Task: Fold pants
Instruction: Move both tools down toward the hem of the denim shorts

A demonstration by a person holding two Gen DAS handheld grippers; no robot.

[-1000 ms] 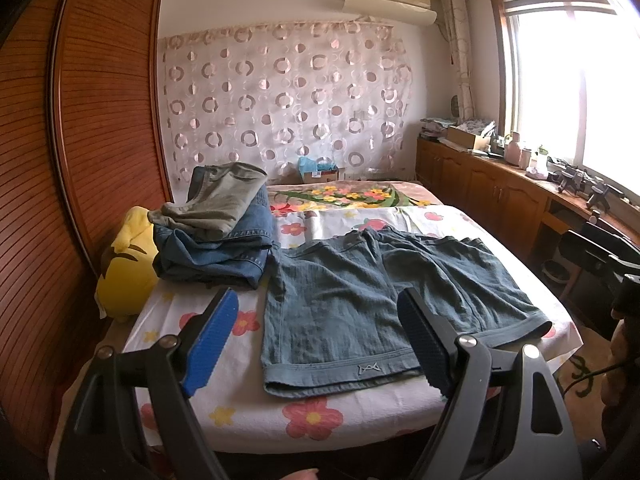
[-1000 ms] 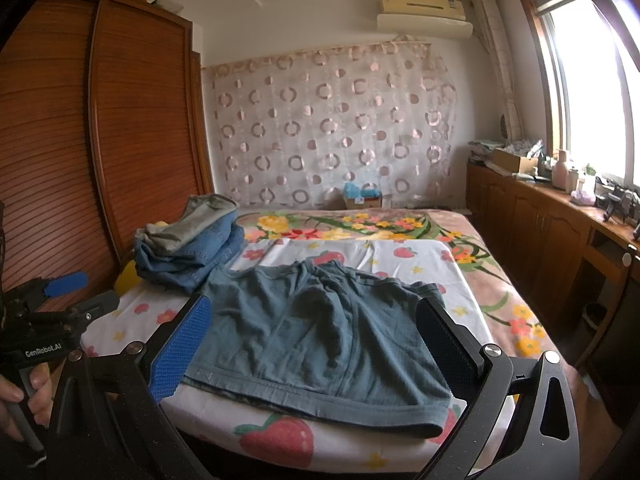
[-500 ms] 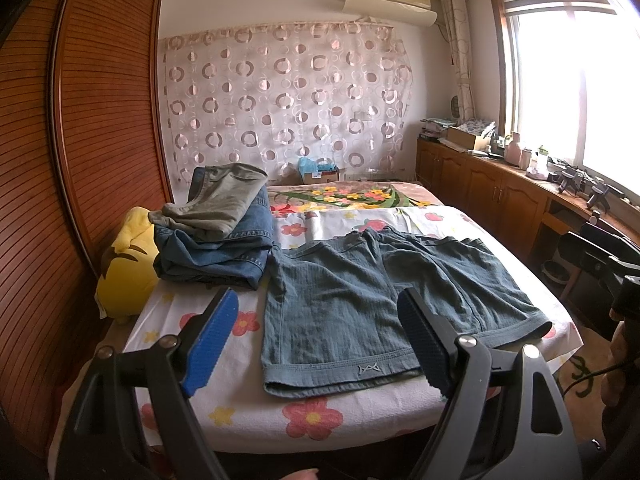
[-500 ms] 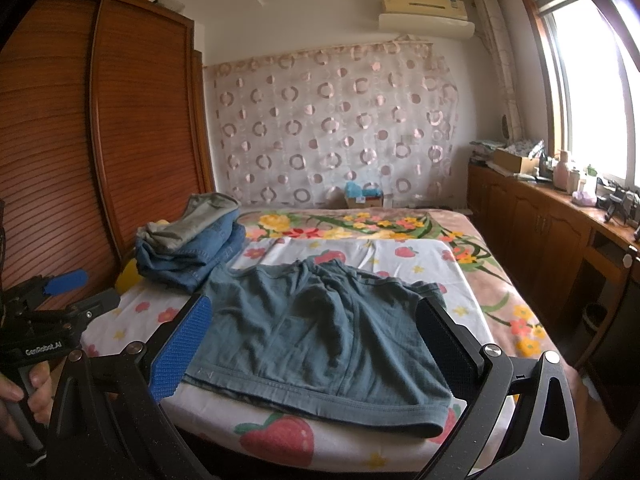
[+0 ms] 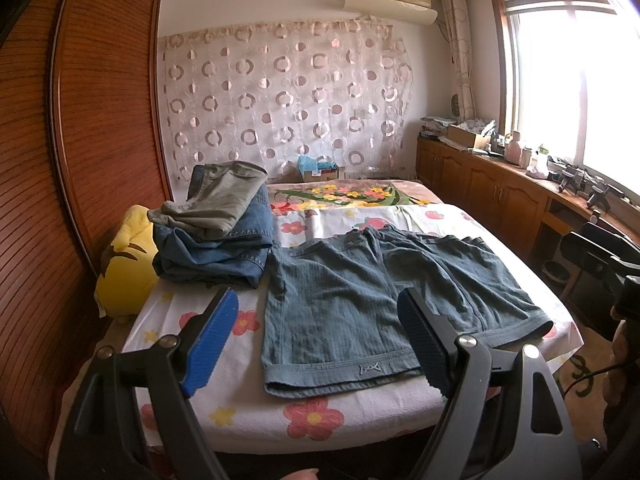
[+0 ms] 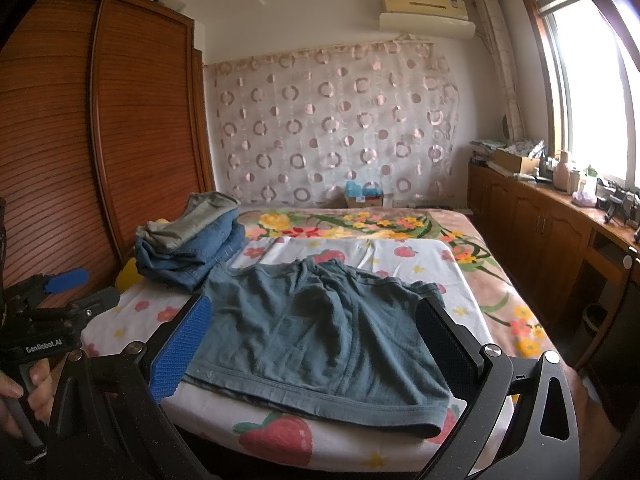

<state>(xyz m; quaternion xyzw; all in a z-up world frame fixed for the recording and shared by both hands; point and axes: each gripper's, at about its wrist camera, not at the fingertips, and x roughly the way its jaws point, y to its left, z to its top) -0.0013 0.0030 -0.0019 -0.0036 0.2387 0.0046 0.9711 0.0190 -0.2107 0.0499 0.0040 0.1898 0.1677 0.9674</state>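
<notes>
Shorts (image 5: 384, 296) are soft, light, thin ribbed fabric — they'll drape and sag when lifted, no stiffness to help. Not slippery by the look, so the ribbed blue pads should bite fine. My call: pinch at the hems, where the doubled cloth gives the firmest hold. Left gripper (image 5: 316, 340) takes the near-left hem corner, right gripper (image 6: 316, 344) the right leg hem. Lift both together or the cloth bunches.

Both sets of jaws are wide, holding nothing, hovering off the near edge of the bed (image 5: 248, 404).

The shorts lie spread flat on the floral sheet, hems toward the cameras, waistband away. Colour is a muted grey-blue, with a small logo on the left hem, mild wrinkles and a slightly rucked waistband. A pile (image 5: 216, 232) of folded clothes sits just beside them at the far left — it appears to touch their corner.
</notes>
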